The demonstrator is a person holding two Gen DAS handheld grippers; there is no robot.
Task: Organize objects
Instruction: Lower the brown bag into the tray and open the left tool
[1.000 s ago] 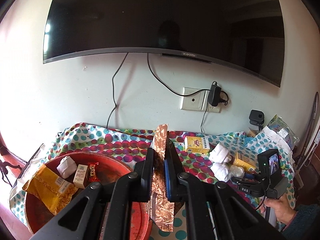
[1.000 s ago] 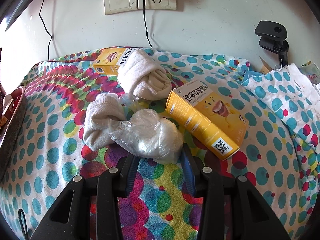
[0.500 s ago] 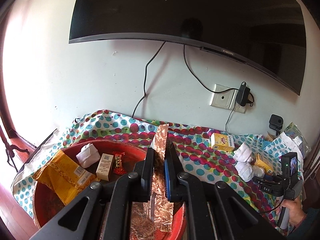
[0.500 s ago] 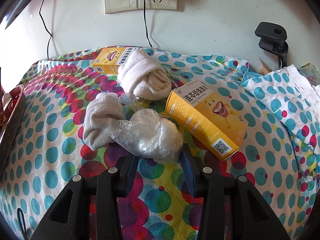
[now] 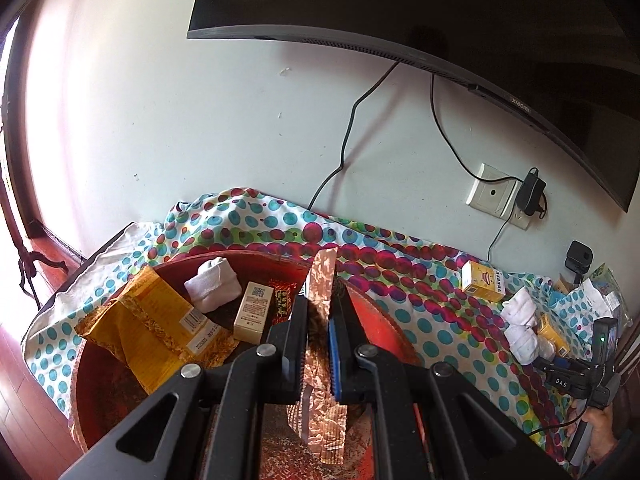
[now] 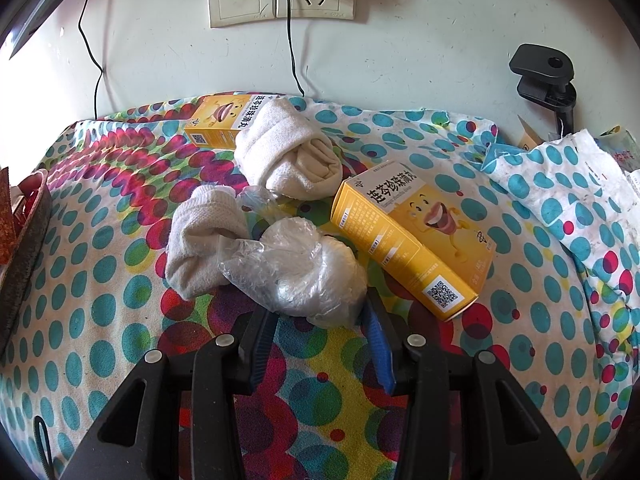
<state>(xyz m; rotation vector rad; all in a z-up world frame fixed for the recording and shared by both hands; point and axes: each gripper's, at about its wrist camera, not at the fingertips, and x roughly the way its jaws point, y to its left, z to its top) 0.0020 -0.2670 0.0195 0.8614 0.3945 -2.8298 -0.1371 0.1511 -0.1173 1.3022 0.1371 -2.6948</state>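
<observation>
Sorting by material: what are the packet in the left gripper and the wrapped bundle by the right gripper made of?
Packet: looks like copper-coloured metallic foil, shiny and creased. Bundle: white fabric, probably a rolled sock, inside thin clear plastic film, glossy and wrinkled.

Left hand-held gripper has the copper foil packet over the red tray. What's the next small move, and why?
Probably lower a little and open the jaws. The left hand-held gripper is shut on the copper foil packet, whose lower end hangs over the red tray near the small beige box. The right hand-held gripper sits open by the plastic-wrapped bundle.
</observation>
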